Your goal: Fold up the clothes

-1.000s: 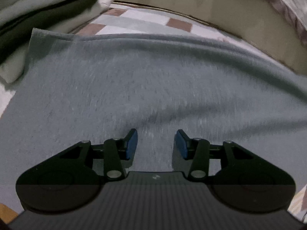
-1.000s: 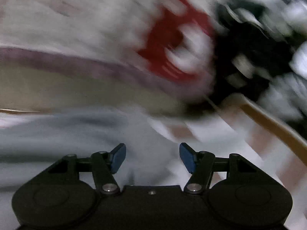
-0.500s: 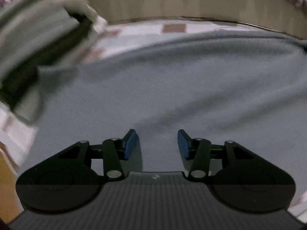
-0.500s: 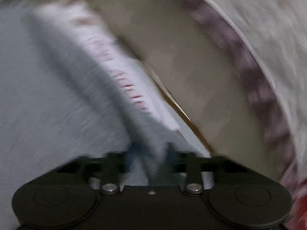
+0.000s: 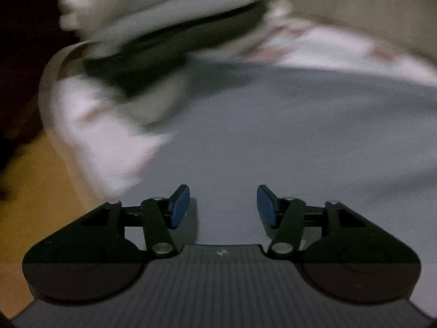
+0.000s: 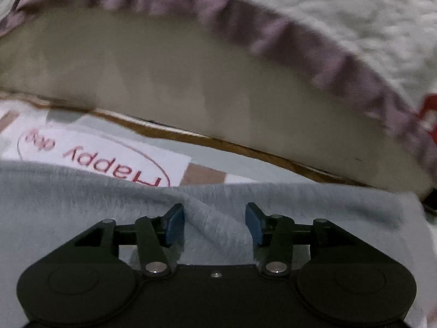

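Grey garment spread flat, both claws apart.
The left claw [image 5: 222, 205] and right claw [image 6: 214, 224] have just been opening above the grey garment [image 6: 82, 199], pads gripping nothing; a ridge of cloth lies between the right pads.

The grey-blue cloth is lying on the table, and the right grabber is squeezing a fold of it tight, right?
Not quite. The grey-blue fuzzy cloth does lie on the patterned table cover, but the right gripper is not squeezing it. The right wrist view shows its blue pads apart, having just opened, with a raised fold lying loose between them.
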Action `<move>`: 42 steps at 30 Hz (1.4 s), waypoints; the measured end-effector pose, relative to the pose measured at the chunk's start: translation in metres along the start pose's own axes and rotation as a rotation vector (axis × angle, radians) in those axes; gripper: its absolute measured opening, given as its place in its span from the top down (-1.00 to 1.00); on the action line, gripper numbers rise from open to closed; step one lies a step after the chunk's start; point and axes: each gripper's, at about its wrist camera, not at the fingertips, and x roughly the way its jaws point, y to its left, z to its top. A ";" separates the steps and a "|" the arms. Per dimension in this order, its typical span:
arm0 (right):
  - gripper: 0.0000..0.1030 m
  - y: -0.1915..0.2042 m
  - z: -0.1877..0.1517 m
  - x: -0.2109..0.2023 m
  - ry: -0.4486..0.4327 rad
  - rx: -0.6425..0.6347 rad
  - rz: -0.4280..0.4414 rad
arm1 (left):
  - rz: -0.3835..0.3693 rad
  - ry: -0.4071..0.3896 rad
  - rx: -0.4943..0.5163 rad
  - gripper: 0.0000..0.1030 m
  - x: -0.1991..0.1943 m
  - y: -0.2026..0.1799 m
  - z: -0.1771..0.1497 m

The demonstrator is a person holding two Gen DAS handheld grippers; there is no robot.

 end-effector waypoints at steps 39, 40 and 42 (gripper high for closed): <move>0.80 0.117 -0.108 -0.130 -0.024 -0.510 0.829 | -0.541 -0.253 0.019 -0.29 -0.109 0.044 -0.023; 0.80 0.118 -0.104 -0.127 0.001 -0.485 0.833 | -0.584 -0.259 0.083 -0.29 -0.112 0.025 -0.027; 0.81 0.116 -0.098 -0.122 0.037 -0.432 0.841 | -0.667 -0.271 0.213 -0.29 -0.119 -0.011 -0.037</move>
